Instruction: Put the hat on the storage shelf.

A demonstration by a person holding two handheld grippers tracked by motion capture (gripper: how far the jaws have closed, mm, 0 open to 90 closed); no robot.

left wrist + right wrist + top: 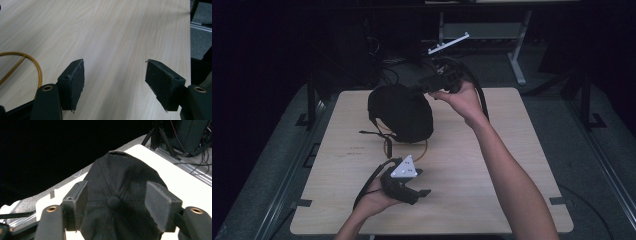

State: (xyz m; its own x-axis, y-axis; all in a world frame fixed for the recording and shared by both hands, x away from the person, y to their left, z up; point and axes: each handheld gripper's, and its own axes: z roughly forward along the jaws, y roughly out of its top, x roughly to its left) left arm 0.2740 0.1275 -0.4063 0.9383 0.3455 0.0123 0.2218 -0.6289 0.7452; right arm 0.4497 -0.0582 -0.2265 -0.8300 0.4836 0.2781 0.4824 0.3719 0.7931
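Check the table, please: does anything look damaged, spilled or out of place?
Nothing stands out. The black cap sits on a yellow wire stand on the table, and both hand-held grippers, left and right, are open and empty.

We see a black cap (pixel 402 112), a yellow ring (pixel 30 62) at its six o'clock, and a pale wood-grain bench (pixel 492 185).

Your table (pixel 492 165) is light wood. A black cap (pixel 401 112) sits toward its far side, atop a yellow wire stand (pixel 388 146).
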